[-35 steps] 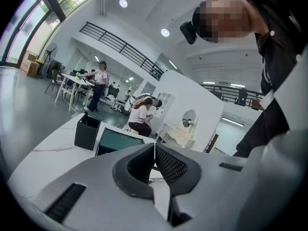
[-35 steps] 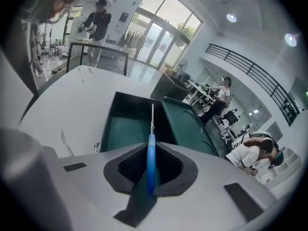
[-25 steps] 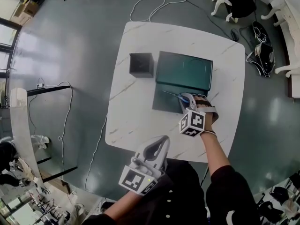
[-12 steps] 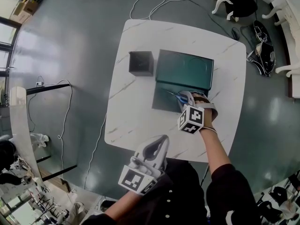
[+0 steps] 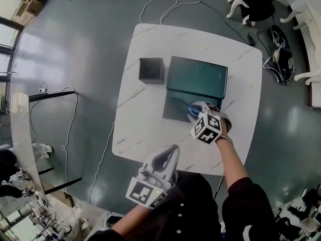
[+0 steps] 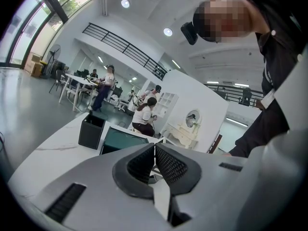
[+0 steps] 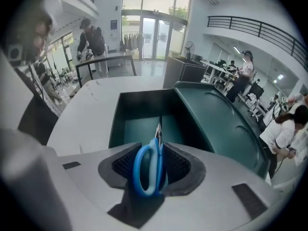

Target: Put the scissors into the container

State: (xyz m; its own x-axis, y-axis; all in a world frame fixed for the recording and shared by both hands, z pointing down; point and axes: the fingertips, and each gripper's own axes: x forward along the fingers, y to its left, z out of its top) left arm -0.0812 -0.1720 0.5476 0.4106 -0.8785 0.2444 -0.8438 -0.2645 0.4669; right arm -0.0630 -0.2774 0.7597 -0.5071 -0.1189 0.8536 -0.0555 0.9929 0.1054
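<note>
While the scissors (image 7: 148, 170) sit with their blue handle loops between the pads of the right gripper (image 7: 155, 148), their blades point down into the open dark green container (image 7: 137, 129). The jaws have just been opening and stand apart, the handles loose between them. In the head view this gripper (image 5: 198, 108) hangs over the container's near right corner on the white desk (image 5: 145, 124). The left gripper (image 6: 154, 150) waits at the near desk edge, jaws together and empty.

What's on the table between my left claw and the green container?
Nothing; the head view shows bare white table between left claw and green container.
</note>
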